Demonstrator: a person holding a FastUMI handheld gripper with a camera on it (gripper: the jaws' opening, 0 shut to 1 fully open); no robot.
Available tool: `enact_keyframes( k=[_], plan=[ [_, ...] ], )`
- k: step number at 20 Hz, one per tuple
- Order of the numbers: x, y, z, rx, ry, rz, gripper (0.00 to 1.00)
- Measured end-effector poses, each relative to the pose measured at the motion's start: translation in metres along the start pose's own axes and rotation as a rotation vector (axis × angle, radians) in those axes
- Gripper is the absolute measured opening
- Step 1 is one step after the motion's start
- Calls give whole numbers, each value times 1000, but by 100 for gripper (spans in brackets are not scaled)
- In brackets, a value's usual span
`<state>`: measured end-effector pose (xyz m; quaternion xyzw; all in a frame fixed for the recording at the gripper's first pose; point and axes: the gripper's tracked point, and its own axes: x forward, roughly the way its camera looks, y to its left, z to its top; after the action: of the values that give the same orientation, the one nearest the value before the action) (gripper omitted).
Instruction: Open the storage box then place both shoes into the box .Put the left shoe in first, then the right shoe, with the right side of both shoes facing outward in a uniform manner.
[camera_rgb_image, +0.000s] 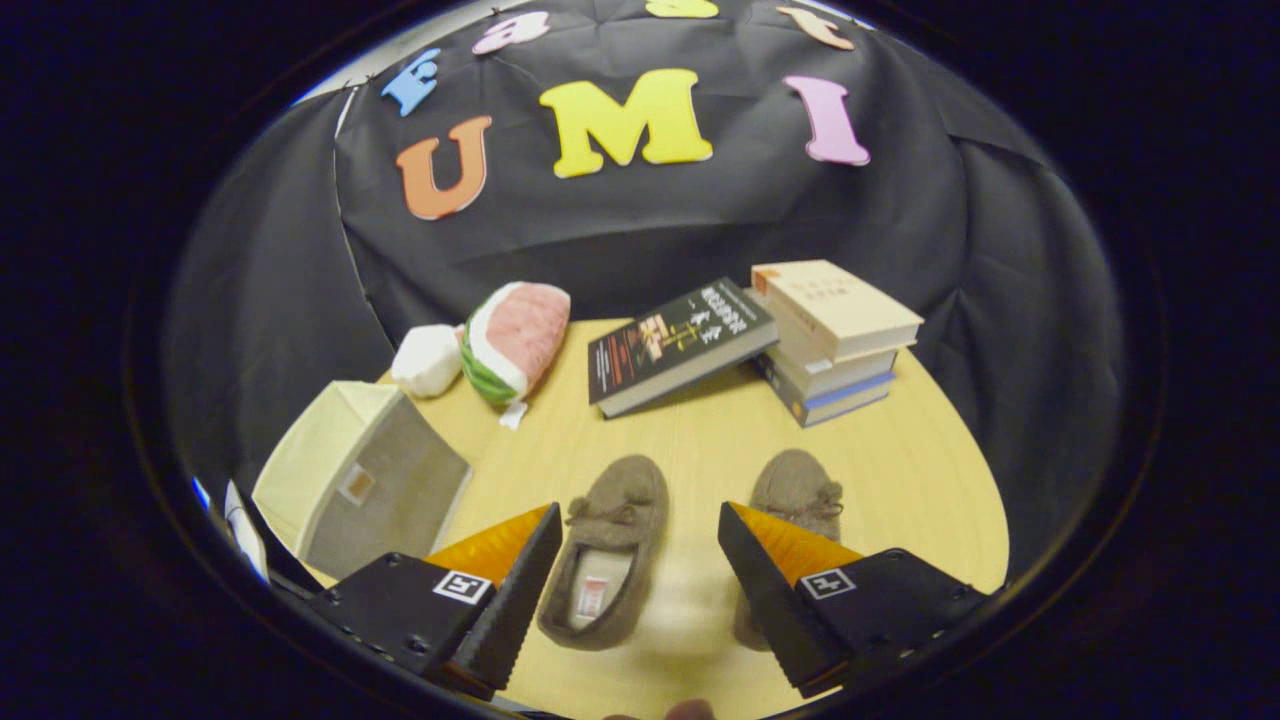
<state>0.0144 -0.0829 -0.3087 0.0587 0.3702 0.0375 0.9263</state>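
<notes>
Left of the 2 shoes, the storage box (355, 480) lies on the desk (700, 440), still shut, so it must be opened first. The left shoe (605, 545) lies between the spread, empty fingers (520, 590), toe pointing away, long axis along them. The right shoe (795, 495) lies parallel, partly behind the right finger.

gripper view | rides above fingers (634, 590) | looks forward and down | near table (900, 470)
</notes>
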Motion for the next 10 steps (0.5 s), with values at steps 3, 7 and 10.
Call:
enact_keyframes(
  k=[3,7,10],
  plan=[
    [27,-6,-31,18,101,2,95],
    [57,-5,-52,63,185,11,80],
    [74,-6,-62,89,228,-12,61]
  ],
)
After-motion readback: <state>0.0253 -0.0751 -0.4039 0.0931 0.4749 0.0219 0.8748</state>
